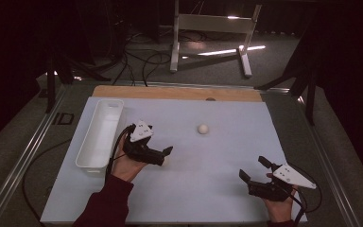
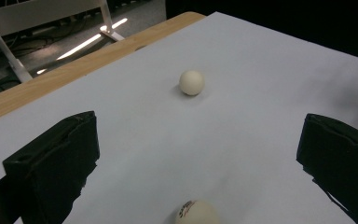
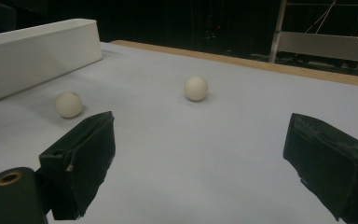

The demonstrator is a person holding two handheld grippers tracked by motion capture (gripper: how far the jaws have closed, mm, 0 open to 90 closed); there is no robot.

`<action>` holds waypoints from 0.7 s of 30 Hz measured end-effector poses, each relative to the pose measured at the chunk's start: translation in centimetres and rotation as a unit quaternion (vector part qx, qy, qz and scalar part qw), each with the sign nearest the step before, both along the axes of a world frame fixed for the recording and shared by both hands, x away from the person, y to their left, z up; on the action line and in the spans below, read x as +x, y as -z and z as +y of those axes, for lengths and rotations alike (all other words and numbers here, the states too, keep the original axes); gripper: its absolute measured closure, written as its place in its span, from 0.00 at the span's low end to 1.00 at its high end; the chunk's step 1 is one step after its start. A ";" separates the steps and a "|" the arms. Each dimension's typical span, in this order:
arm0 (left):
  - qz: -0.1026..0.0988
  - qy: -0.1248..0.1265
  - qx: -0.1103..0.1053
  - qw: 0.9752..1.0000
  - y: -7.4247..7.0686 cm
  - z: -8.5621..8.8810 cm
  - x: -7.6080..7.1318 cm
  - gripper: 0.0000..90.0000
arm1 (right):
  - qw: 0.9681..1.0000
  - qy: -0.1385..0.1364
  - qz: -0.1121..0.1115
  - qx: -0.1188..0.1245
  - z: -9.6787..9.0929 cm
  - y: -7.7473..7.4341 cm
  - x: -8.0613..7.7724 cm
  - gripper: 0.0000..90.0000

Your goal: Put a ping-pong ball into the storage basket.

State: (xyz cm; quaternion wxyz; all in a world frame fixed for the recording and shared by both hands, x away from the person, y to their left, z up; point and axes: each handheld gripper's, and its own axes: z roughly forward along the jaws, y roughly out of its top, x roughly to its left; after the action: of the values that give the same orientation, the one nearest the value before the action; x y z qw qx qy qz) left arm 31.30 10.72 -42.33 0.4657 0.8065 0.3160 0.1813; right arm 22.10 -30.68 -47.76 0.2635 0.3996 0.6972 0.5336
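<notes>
White paper [image 1: 208, 189] covers the table in the high view, and the white tray [image 1: 99, 135] at its left edge is the landmark. 2 pale balls lie right of the tray: the far ball [image 1: 203, 128] well apart, the near ball [image 1: 166, 161] just off the tips of the left gripper [image 1: 166, 152]. The right gripper [image 1: 254, 169] hovers farthest from the tray, released.

Left gripper view: its jaws stand wide open, the near ball [image 2: 196, 213] low between them and the far ball [image 2: 191, 82] ahead.

Right gripper view: jaws spread, holding nothing; the near ball [image 3: 68, 104] sits just beside the tray [image 3: 37, 56].

A jaw nudging the near ball could send it rolling away on the smooth paper. Nothing blocks the path to the tray.
</notes>
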 end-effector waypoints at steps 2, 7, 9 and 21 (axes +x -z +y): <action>0.000 -0.001 -0.002 1.000 -0.1 -0.2 0.2 0.00 | 1.000 -0.001 0.000 0.000 0.0 0.0 0.0 0.10; 0.000 -0.002 -0.010 1.000 -0.3 -0.4 0.7 0.00 | 1.000 0.000 -0.001 0.002 0.0 0.0 0.0 0.10; 0.000 0.000 -0.010 1.000 -0.4 -0.5 1.0 0.00 | 1.000 0.000 -0.001 0.003 0.0 0.0 0.0 0.10; 0.007 0.004 -0.015 1.000 -0.7 -1.4 2.5 0.00 | 1.000 -0.001 -0.002 0.002 0.0 -0.1 -0.1 0.10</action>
State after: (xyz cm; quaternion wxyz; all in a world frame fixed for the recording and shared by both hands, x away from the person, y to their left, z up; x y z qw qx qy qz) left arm 33.78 9.30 -41.65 0.4763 0.8020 0.3187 0.1685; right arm 22.04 -30.67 -47.71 0.2635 0.3985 0.6963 0.5357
